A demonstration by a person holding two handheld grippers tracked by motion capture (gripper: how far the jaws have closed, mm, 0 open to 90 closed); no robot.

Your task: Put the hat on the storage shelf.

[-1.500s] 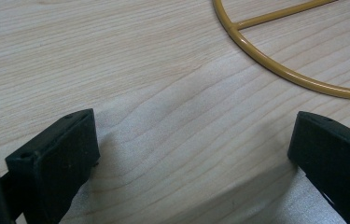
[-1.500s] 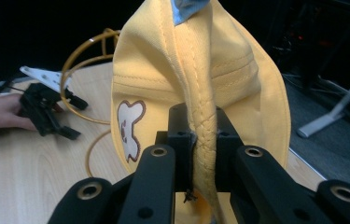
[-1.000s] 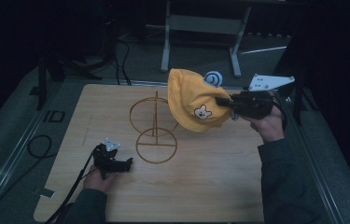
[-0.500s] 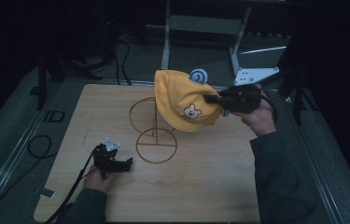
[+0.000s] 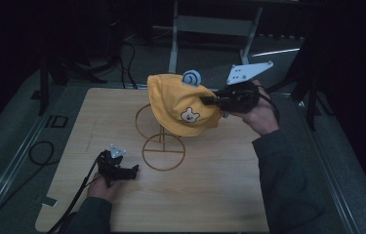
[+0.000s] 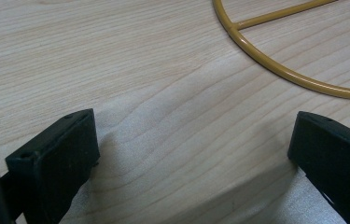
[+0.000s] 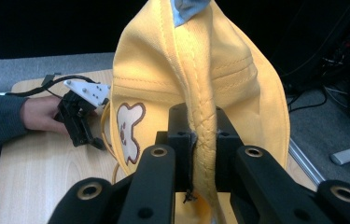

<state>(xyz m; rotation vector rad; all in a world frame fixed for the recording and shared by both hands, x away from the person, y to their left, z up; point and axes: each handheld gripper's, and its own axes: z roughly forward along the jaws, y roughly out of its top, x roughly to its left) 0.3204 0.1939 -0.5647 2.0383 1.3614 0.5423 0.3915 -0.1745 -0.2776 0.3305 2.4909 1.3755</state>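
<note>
A yellow cap [image 5: 180, 102] with a small bear patch and a blue ear hangs in the air over the top of a yellow wire stand [image 5: 163, 146]. My right gripper [image 5: 209, 101] is shut on the cap's brim seam [image 7: 202, 140], which runs pinched between the two black jaws. The cap's crown [image 7: 196, 65] rises ahead of that camera. My left gripper [image 5: 132, 170] rests on the wooden table [image 5: 210, 195] at the front left, open, with bare wood between its fingertips [image 6: 56, 154]. The stand's base ring [image 6: 294, 77] lies just ahead of it.
The stand has an upright ring [image 5: 146, 119] partly hidden behind the cap. A black cable [image 5: 39, 156] loops on the grey floor left of the table. A metal frame [image 5: 210, 24] stands in the dark beyond the far edge.
My right gripper has carried the cap leftward and a little upward, from right of the stand to over its top. The left gripper has stayed in place.
</note>
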